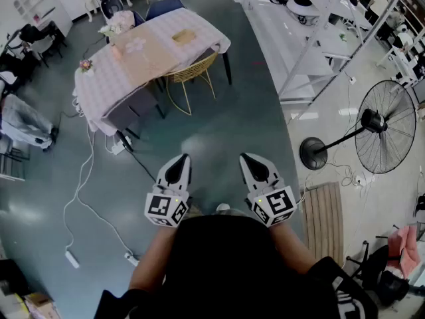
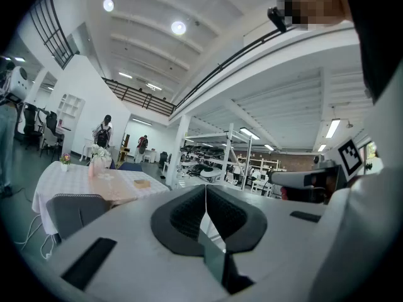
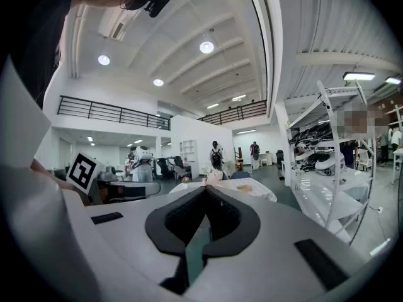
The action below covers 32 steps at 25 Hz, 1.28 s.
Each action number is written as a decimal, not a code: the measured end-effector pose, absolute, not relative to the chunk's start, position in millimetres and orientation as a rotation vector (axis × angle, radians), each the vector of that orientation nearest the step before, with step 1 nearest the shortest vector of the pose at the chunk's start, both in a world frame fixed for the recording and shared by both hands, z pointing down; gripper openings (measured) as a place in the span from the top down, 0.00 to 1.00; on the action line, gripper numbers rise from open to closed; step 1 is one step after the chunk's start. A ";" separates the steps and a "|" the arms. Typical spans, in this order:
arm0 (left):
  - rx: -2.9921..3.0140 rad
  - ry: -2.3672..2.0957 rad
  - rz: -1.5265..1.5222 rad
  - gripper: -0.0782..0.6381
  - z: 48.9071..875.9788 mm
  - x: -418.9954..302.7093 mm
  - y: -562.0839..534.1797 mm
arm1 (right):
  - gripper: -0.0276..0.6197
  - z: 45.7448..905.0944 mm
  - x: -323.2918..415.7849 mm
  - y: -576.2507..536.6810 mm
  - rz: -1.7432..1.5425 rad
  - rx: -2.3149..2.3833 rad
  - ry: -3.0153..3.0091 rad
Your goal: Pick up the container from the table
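Observation:
The container [image 1: 184, 37] is a small tan box lying on a table [image 1: 99, 85] covered with a pale checked cloth, far ahead across the floor. It shows small in the left gripper view [image 2: 142, 183] and in the right gripper view [image 3: 244, 188]. Both grippers are held side by side close to the person's body, pointing toward the table and well short of it. My left gripper [image 1: 178, 159] is shut with nothing in it, its jaws meeting in a line [image 2: 205, 187]. My right gripper [image 1: 249, 158] is likewise shut and holds nothing [image 3: 205, 190].
A yellow wire chair [image 1: 192, 75] and a grey chair [image 1: 129, 111] stand at the table's near side. Flowers [image 1: 85, 65] and a pink vase [image 1: 119, 24] sit on the table. White cables [image 1: 83, 178] trail over the floor. A standing fan [image 1: 382, 135] and white racks [image 1: 312, 38] are on the right.

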<state>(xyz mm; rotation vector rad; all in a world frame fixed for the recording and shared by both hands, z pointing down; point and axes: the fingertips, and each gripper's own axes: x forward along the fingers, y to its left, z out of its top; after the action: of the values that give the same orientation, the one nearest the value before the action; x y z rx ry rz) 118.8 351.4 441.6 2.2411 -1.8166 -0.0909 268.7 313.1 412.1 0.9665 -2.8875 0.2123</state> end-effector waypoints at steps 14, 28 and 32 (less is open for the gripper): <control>2.231 -1.807 -0.087 0.88 443.5 131.2 328.7 | 0.97 408.6 289.0 283.9 0.237 1.038 -2.909; 2.158 -1.736 -0.005 0.70 483.2 132.7 287.5 | 0.72 440.6 295.0 244.2 0.335 0.997 -2.799; 2.151 -1.720 -0.015 0.70 489.5 113.2 240.1 | 0.72 446.9 278.3 210.8 0.334 0.993 -2.779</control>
<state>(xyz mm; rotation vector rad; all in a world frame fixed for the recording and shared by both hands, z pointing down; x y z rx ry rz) 113.2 240.1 489.5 2.1509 -1.7203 -0.0153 278.3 210.8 446.9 0.9932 -2.7792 0.3342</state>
